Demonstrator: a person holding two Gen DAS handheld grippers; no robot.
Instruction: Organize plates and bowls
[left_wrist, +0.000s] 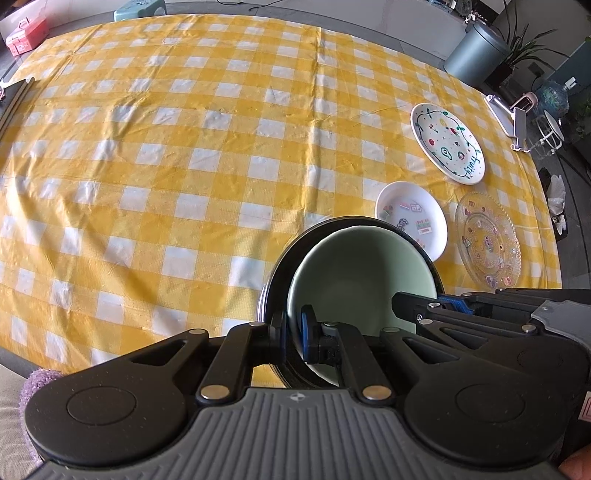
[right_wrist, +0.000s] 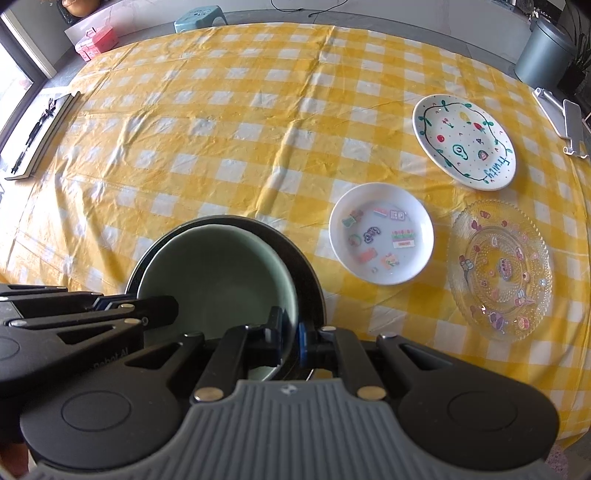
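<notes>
- My left claw pinches the left rim of the nested pair: a pale green bowl sitting inside a dark bowl. One finger is outside the dark wall and one inside the green one, so both bowls are clamped together.
- My right claw closes on the opposite rim in the same way. With a grip on each side, the stack should stay level and not tip.
- I judge that the pair is held just above the table, near its front edge. Whether the dark base touches the yellow checked cloth I cannot tell, since the claws hide it.
- To the right lie three pieces, apart from each other: a small white plate with stickers, a clear glass plate beside it, and beyond them a white plate painted with fruit.
- The bowls are already nested, so I read the plates as the sorting left to do.
</notes>
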